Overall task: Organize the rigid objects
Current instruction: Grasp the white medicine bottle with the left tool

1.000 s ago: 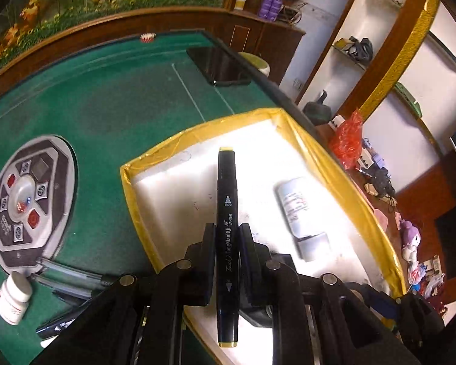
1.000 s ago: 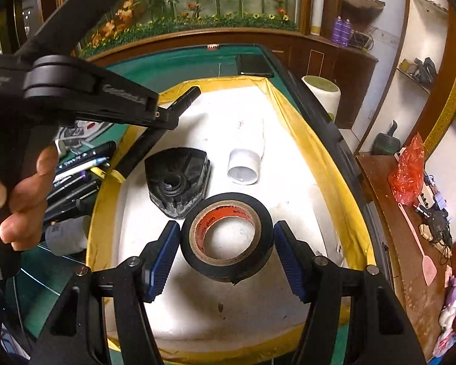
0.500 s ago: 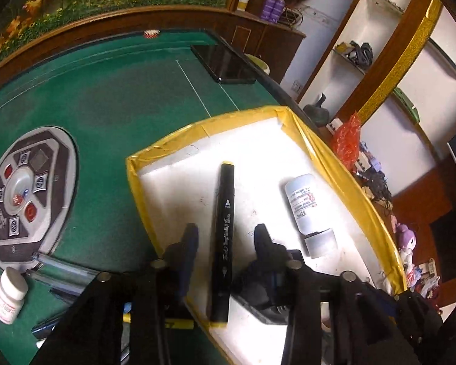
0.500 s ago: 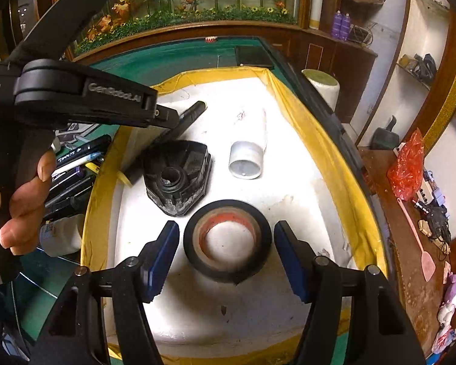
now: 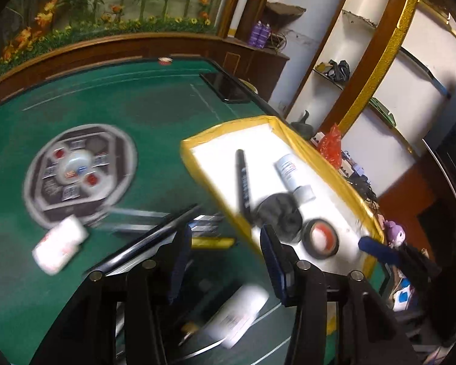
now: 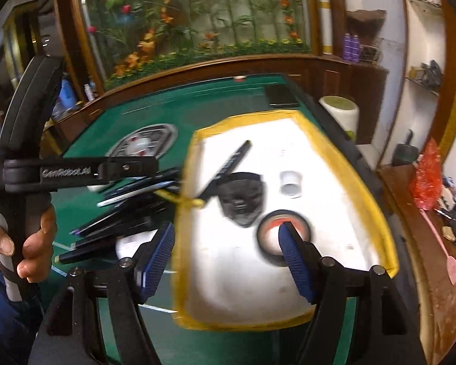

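A white tray with a yellow rim (image 5: 197, 152) (image 6: 182, 243) sits on the green table. In it lie a black marker (image 5: 243, 182) (image 6: 228, 167), a white bottle (image 5: 291, 173) (image 6: 291, 184), a black plastic part (image 5: 279, 216) (image 6: 243, 200) and a black tape roll (image 5: 320, 254) (image 6: 262, 235). My left gripper (image 5: 226, 261) (image 6: 143, 165) hangs over the table left of the tray, jaws opening, nothing between them. My right gripper (image 6: 226, 261) straddles the tray's left rim, jaws opening and empty, its right finger in front of the tape roll.
Several pens (image 5: 155, 222) (image 6: 130, 206) lie piled on the table left of the tray. Two more white bottles (image 5: 60, 246) (image 5: 237, 313) lie near them. A round control panel (image 5: 79, 173) is set in the table. A hand (image 6: 30, 237) holds the left gripper.
The left gripper let go of the marker, which now lies in the tray, and pulled back left over the pens. The right gripper drew back and left from the tape roll.
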### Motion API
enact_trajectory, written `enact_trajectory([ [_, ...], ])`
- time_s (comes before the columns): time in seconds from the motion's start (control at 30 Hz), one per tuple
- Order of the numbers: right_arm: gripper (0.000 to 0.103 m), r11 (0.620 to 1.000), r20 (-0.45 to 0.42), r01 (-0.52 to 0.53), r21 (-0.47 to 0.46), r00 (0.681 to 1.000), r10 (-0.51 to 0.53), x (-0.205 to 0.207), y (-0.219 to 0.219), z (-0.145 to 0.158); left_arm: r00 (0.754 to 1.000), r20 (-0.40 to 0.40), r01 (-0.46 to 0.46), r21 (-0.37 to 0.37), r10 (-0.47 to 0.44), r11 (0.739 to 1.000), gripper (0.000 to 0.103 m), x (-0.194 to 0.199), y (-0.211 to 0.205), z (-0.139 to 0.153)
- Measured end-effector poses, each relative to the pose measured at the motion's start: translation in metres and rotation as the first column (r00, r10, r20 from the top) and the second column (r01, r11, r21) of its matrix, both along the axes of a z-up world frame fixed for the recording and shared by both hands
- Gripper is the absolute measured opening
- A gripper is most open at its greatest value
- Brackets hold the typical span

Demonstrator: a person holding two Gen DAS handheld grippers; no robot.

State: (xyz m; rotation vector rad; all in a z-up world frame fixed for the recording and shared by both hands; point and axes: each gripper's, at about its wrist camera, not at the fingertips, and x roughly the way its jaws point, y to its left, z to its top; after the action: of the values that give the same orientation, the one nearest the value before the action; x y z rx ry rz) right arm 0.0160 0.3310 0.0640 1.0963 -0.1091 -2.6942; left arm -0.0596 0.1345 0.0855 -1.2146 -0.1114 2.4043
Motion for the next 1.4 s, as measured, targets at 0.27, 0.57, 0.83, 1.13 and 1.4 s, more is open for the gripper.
enact_trajectory([
  [0.27, 0.07, 0.993, 0.023, -0.122, -0.013, 0.992, 0.122, 0.007, -0.049, -0.003, 0.987, -0.058, -0.156, -0.081, 0.151, 0.985, 0.057, 0.004, -0.097, -0.008],
  [0.57, 0.07, 0.991, 0.053, -0.136, -0.019, 0.989, 0.136, 0.01, -0.06, -0.007, 0.989, 0.008, -0.142, -0.203, 0.147, 0.969, 0.058, -0.05, -0.106, -0.043],
  [0.83, 0.07, 0.987, 0.089, -0.158, -0.021, 0.983, 0.159, 0.009, -0.066, -0.015, 0.984, 0.037, -0.163, -0.217, 0.175, 0.962, 0.037, -0.058, -0.108, -0.065],
  [1.13, 0.079, 0.956, 0.092, -0.244, 0.165, 0.968, 0.232, -0.005, -0.104, -0.028, 0.982, 0.014, -0.181, -0.224, 0.189, 0.958, 0.037, -0.048, -0.11, -0.065],
  [1.4, 0.079, 0.927, 0.159, -0.276, 0.254, 0.957, 0.241, -0.03, -0.122, -0.041, 0.985, 0.015, -0.164, -0.27, 0.175, 0.949, 0.037, -0.046, -0.105, -0.074],
])
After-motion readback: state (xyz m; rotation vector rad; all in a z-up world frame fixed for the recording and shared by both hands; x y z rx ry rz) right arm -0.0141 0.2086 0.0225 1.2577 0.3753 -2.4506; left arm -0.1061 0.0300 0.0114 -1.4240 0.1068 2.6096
